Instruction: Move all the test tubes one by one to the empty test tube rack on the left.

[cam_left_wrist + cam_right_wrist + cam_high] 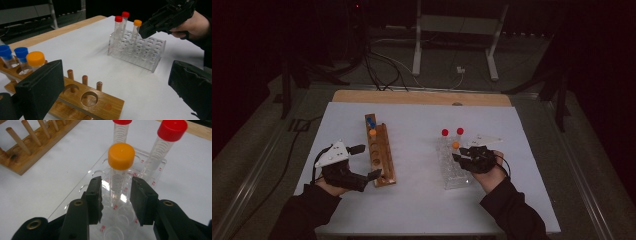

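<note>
A clear tube rack (452, 172) stands right of centre with two red-capped tubes (172, 130) at its far end and an orange-capped tube (121, 156) just nearer. My right gripper (116, 192) straddles the orange-capped tube low on its body; small gaps show on both sides, so it is open. In the high view my right gripper (458, 157) sits over the rack's middle. A wooden rack (379, 155) left of centre holds two blue-capped tubes (21, 52) and an orange-capped one (35, 58). My left gripper (368, 161) is wide open beside the wooden rack's near end, with nothing held.
The white table surface (412, 200) has a wooden strip along its far edge (422, 97). Wooden pegs (85, 80) stand along the wooden rack next to its vacant holes. Cables and a metal stand (457, 45) lie on the floor beyond the table.
</note>
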`<state>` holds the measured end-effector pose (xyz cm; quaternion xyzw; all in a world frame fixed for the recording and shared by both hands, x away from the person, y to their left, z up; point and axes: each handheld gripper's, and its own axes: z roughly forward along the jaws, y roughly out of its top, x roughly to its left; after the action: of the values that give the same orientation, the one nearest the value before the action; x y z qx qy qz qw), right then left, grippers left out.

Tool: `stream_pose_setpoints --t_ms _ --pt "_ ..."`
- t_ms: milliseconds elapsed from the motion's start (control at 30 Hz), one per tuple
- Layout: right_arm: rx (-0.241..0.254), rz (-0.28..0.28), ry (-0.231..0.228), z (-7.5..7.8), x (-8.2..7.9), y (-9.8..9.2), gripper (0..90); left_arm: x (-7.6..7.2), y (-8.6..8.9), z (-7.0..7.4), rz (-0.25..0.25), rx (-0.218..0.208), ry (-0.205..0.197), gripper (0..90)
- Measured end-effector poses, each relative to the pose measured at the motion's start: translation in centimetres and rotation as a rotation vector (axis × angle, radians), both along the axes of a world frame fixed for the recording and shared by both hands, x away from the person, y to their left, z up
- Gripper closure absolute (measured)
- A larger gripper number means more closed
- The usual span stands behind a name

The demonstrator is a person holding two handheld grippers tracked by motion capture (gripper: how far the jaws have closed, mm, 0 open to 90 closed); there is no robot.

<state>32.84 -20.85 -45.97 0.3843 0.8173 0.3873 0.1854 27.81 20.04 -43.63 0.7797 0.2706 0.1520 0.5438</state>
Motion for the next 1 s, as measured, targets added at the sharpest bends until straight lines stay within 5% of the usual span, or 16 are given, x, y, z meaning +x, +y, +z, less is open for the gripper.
stream_pose_setpoints --t_ms 333,600,1000 --pt "-0.03 -0.005 -0.019 -0.5 0.6 0.9 74.2 0.1 0.0 -0.2 0.001 0.007 0.005 1.2" --pt "-0.025 -0.002 -0.024 -0.3 0.5 0.7 75.2 0.2 -0.1 -0.3 0.002 0.014 0.011 1.2" --pt "0.019 -0.004 -0.092 2.5 -0.6 0.1 75.4 0.2 0.0 -0.1 -0.014 0.007 0.021 1.2"
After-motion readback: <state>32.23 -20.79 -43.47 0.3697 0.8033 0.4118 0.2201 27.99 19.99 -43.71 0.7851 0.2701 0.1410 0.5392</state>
